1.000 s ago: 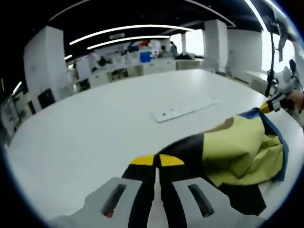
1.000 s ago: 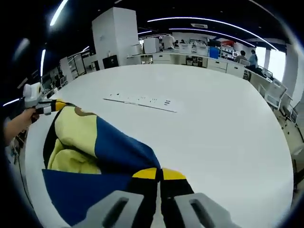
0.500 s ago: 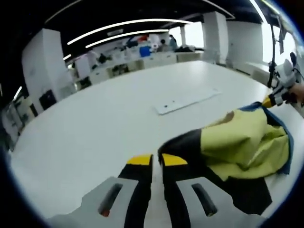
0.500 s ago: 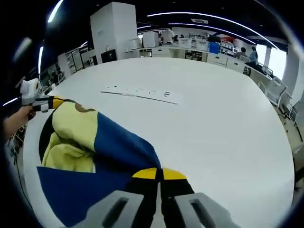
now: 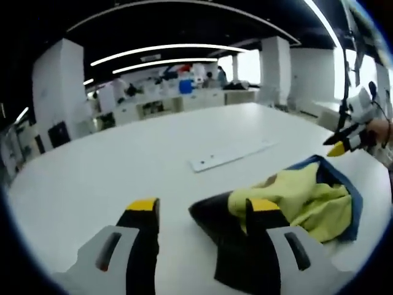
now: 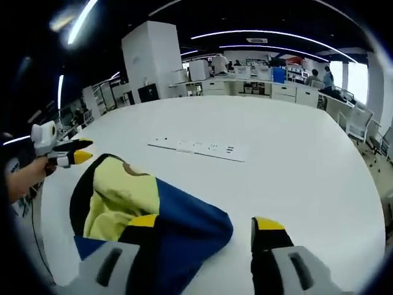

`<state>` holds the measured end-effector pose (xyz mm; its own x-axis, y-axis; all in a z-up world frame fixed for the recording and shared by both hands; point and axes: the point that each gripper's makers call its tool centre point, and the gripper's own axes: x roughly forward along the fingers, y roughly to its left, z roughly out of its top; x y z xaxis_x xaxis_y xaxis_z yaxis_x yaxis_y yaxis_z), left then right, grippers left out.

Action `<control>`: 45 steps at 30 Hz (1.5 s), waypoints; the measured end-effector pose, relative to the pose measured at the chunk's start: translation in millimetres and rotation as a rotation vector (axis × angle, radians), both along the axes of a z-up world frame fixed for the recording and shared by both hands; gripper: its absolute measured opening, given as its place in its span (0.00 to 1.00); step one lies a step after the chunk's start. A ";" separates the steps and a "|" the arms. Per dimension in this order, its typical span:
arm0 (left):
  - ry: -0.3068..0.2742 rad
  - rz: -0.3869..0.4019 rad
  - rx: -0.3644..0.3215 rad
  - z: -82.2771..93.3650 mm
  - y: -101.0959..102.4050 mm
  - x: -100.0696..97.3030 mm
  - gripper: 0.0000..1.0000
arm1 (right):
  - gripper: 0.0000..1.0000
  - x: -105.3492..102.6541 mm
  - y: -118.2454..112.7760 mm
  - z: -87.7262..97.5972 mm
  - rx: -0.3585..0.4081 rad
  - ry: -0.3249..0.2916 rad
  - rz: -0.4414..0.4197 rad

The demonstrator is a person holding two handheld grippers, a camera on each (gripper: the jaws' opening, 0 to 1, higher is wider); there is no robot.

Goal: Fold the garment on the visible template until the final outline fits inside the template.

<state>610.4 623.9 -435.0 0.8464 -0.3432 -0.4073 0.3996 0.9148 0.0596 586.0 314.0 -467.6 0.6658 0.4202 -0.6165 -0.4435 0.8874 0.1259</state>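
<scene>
A crumpled garment (image 5: 301, 192) in yellow, black and blue lies in a heap on the white table (image 5: 116, 166). My left gripper (image 5: 203, 206) stands open just before its black edge, holding nothing. In the right gripper view the garment (image 6: 178, 212) shows its blue side, and my right gripper (image 6: 206, 222) is open over that blue edge, also holding nothing. Each gripper appears in the other's view: the right gripper (image 5: 345, 145) beyond the heap, the left gripper (image 6: 69, 155) in a person's hand (image 6: 24, 178), both with fingers apart.
A flat white strip (image 5: 228, 155) with small dark marks lies on the table past the garment, also seen as the strip (image 6: 199, 147) in the right gripper view. The table (image 6: 295, 160) is wide and round-edged. Desks, pillars and people stand far behind.
Both grippers were shut on the garment's edges and have opened and let go. The garment has settled into a heap on the table.
</scene>
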 end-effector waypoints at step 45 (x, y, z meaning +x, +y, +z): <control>0.056 -0.311 0.008 -43.9 -86.1 -149.8 0.53 | 0.57 -143.9 90.2 -19.5 -0.062 -0.063 0.251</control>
<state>460.5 537.8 -478.9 0.6774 -0.5790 -0.4537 0.6631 0.7476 0.0361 442.1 404.1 -487.1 0.5838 0.5396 -0.6066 -0.6557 0.7540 0.0396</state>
